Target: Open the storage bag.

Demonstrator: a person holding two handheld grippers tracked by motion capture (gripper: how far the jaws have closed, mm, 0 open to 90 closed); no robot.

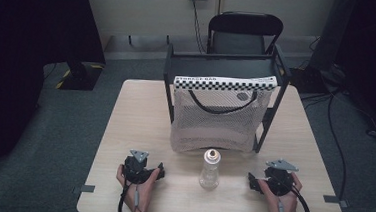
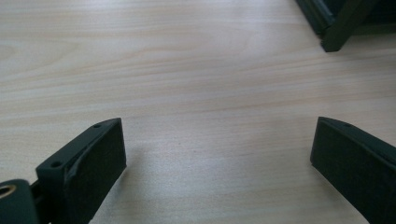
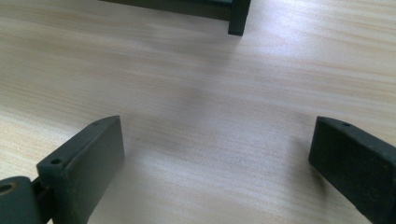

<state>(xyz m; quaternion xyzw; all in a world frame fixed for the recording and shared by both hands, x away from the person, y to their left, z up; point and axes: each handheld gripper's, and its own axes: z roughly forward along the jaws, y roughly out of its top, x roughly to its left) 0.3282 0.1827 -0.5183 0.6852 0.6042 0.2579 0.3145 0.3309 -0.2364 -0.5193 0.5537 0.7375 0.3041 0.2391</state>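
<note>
Both the left claw [image 1: 161, 173] and right claw [image 1: 250, 181] rest released, flanking the bottle [image 1: 210, 169] near the table [image 1: 124, 131] edge.

The high view is dim at its edges, with the corners falling to black, while the table [image 1: 134, 132] is evenly lit from above and stays sharp. Soft shadows lie under the rack [image 1: 274, 67]. In both gripper views the near jaws are blurred and cast faint shadows on the wood.
</note>
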